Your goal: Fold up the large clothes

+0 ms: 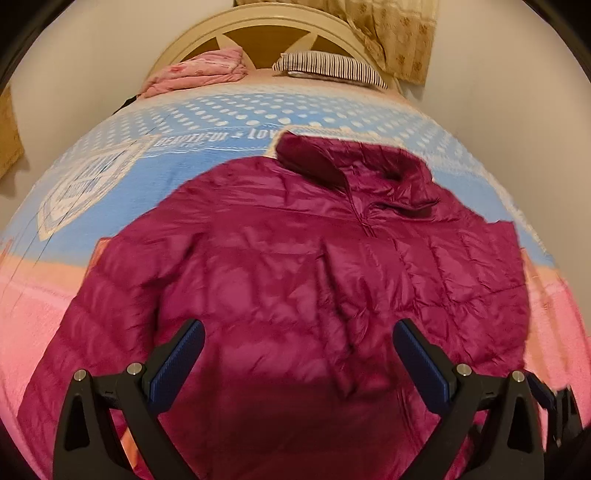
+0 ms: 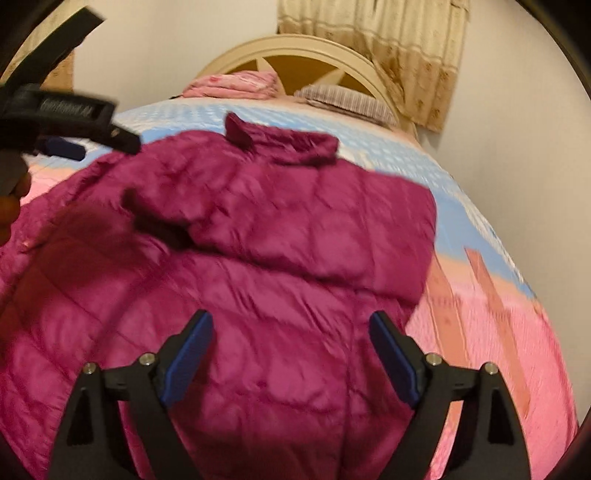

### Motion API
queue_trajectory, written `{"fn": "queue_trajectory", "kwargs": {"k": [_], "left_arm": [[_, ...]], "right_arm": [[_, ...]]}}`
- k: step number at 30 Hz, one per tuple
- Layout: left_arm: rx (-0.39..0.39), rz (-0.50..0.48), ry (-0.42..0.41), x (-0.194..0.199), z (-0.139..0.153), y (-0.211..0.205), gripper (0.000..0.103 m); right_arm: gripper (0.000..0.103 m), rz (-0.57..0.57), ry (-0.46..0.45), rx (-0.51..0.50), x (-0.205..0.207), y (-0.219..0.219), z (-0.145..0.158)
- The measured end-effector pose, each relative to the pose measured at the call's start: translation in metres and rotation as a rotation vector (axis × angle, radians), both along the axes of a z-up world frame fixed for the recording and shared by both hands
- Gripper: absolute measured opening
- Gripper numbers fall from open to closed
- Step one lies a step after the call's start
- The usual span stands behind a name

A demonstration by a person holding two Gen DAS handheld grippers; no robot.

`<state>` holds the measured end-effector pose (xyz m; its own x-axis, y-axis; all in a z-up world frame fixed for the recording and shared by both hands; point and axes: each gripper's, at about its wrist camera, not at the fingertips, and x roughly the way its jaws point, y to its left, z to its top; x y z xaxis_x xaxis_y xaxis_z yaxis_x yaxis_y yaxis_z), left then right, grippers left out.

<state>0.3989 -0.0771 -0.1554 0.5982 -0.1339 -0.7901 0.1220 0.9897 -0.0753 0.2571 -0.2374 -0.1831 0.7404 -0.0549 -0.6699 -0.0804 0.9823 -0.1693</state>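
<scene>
- The lower hem of the magenta quilted puffer jacket (image 1: 295, 266) is cut off by the bottom edge in both wrist views and partly covered by the gripper bodies.
- In the right wrist view the jacket's surface is blurred, so the quilting seams are hard to make out; a dark shadowed fold is seen at its left part.
- Only a small part of the right gripper is caught at the lower right edge of the left wrist view.
- The jacket is spread front side up on the bedspread (image 1: 110, 192), collar toward the headboard (image 1: 280, 33), one sleeve folded across the chest.
- The left gripper (image 1: 299, 339) is held above the jacket's lower middle, fingers spread apart, nothing between them.
- The right gripper (image 2: 291, 332) is held above the jacket's right side, fingers likewise apart and unloaded.
- A pink folded quilt (image 1: 199, 72) and a striped pillow (image 1: 332, 68) are seen by the headboard, with a curtain (image 1: 391, 33) behind.
</scene>
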Motion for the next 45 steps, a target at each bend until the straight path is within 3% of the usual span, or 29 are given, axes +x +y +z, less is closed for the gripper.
{"fn": "queue_trajectory", "kwargs": {"k": [1, 3, 6, 9, 12, 19, 26, 28, 30, 35, 37, 40, 43, 45], "left_arm": [[-0.007, -0.005, 0.018, 0.006, -0.006, -0.007, 0.095], [-0.024, -0.019, 0.067, 0.015, -0.017, -0.015, 0.056], [-0.053, -0.044, 0.108, 0.023, -0.027, -0.025, 0.025], [-0.017, -0.053, 0.060, 0.014, -0.025, -0.031, 0.015], [-0.010, -0.066, 0.023, -0.001, -0.016, -0.025, 0.012], [0.024, -0.047, 0.015, -0.034, -0.008, 0.005, 0.012], [0.124, -0.037, -0.020, -0.050, -0.019, 0.009, 0.015], [0.171, -0.033, -0.020, -0.048, -0.022, 0.004, 0.027], [0.242, -0.019, -0.057, -0.048, -0.017, 0.000, 0.055], [0.259, 0.058, -0.262, -0.061, 0.022, 0.014, 0.084], [0.254, 0.064, -0.308, -0.062, 0.031, 0.016, 0.085], [0.241, 0.046, -0.299, -0.051, 0.033, 0.005, 0.085], [0.225, 0.037, -0.249, -0.036, 0.021, -0.011, 0.085], [0.243, 0.036, -0.223, -0.024, 0.007, -0.023, 0.085]], "right_arm": [[0.088, -0.007, 0.013, 0.012, 0.001, -0.002, -0.004], [0.089, -0.012, 0.014, 0.019, 0.000, -0.006, -0.005], [0.098, -0.013, 0.024, 0.004, 0.002, -0.003, -0.008], [0.098, -0.011, 0.044, -0.004, 0.005, 0.000, -0.012], [0.098, -0.012, 0.045, 0.017, 0.004, -0.004, -0.013], [0.098, -0.015, 0.055, 0.030, 0.005, -0.007, -0.015], [0.098, -0.016, 0.065, 0.032, 0.006, -0.008, -0.017], [0.098, -0.017, 0.067, 0.030, 0.007, -0.008, -0.017], [0.098, -0.016, 0.069, 0.033, 0.008, -0.008, -0.017], [0.098, -0.010, 0.047, 0.144, -0.003, -0.025, 0.000], [0.095, -0.022, 0.036, 0.219, -0.008, -0.041, 0.013], [0.088, -0.069, 0.004, 0.309, -0.003, -0.070, 0.035], [0.080, -0.140, -0.025, 0.283, 0.020, -0.089, 0.051], [0.080, -0.159, -0.017, 0.281, 0.043, -0.096, 0.053]]}}
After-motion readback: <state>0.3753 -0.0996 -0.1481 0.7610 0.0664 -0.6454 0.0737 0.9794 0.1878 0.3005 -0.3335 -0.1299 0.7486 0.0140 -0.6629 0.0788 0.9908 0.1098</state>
